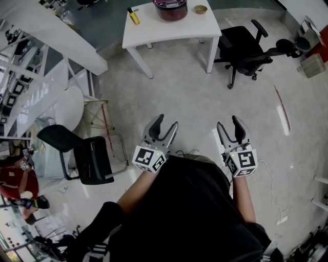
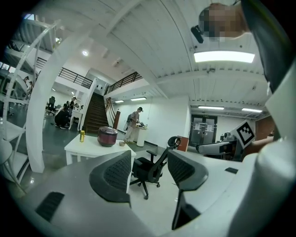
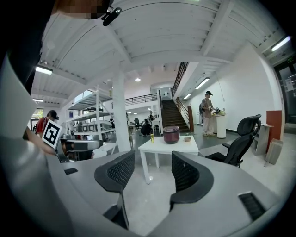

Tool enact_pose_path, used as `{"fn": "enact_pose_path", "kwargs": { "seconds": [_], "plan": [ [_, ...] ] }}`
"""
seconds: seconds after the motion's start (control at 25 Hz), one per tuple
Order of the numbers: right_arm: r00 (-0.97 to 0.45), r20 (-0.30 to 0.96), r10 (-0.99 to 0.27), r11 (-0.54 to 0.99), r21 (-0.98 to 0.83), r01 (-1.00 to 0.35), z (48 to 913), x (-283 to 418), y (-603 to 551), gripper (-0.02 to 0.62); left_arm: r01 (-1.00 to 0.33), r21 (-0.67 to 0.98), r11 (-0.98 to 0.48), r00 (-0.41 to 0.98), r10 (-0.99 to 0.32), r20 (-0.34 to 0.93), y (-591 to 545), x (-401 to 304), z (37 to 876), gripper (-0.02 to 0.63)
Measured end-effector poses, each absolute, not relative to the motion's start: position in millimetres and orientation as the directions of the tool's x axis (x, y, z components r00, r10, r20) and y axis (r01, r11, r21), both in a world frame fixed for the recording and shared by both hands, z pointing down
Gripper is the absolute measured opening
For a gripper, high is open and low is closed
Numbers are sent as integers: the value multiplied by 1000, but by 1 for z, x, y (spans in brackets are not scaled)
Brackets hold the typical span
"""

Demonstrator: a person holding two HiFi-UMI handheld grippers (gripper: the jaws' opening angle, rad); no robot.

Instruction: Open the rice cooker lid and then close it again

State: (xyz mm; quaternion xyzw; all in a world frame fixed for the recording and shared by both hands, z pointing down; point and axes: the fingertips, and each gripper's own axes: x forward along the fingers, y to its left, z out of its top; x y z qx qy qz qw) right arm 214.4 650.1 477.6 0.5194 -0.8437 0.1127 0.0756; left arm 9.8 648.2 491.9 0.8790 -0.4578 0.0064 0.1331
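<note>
Fingers (image 1: 155, 126) stand spread on my left gripper (image 1: 167, 123) and right gripper (image 1: 228, 123), both empty. Rice cooker (image 1: 170, 7) sits on the table (image 1: 154, 29), top centre, well apart; I must approach first.

Head cam stares steeply down, desk (image 1: 154, 30) far off at frame top. Cams on the left tool (image 1: 166, 123) and right tool (image 1: 229, 123) look roughly level, both sharing that distant desk and office chair (image 1: 241, 46).

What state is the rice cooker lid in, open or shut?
Shut: the rice cooker lid lies flat on its body, on the white table, with no gap visible in any view.
</note>
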Motion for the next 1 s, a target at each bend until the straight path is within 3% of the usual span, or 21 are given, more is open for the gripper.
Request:
{"fn": "enact_pose_path", "kwargs": {
  "seconds": [0.52, 1.0],
  "plan": [
    [-483, 246, -840, 455, -163, -875, 501, 196, 627, 218, -841, 197, -504, 537, -822, 189, 642, -20, 504, 225],
    [-430, 312, -847, 409, -135, -903, 515, 187, 507, 218, -805, 232, -546, 588, -787, 187, 494, -22, 529, 224]
  ]
}}
